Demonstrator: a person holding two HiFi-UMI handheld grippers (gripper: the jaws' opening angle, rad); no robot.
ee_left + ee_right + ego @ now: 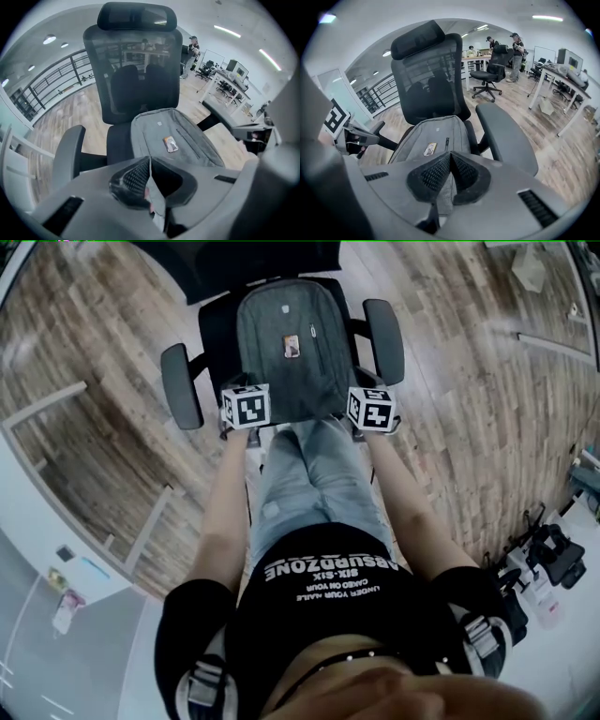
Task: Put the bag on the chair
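A grey backpack (281,338) lies on the seat of a black office chair (180,385) and leans against its mesh backrest (131,79). Its front faces up and carries a small tag (170,144). My left gripper (246,405) is at the bag's near left corner, and my right gripper (371,409) is at its near right corner. In the left gripper view the left gripper (150,180) has its jaws pinched on a fold of the backpack (183,136). In the right gripper view the right gripper (449,176) likewise pinches fabric of the backpack (436,136).
The chair's armrests (506,136) flank the bag on both sides. My legs stand right in front of the seat. A white partition (56,521) runs along the left. Equipment (553,559) lies on the floor at right. Another office chair (487,70), desks and people are farther back.
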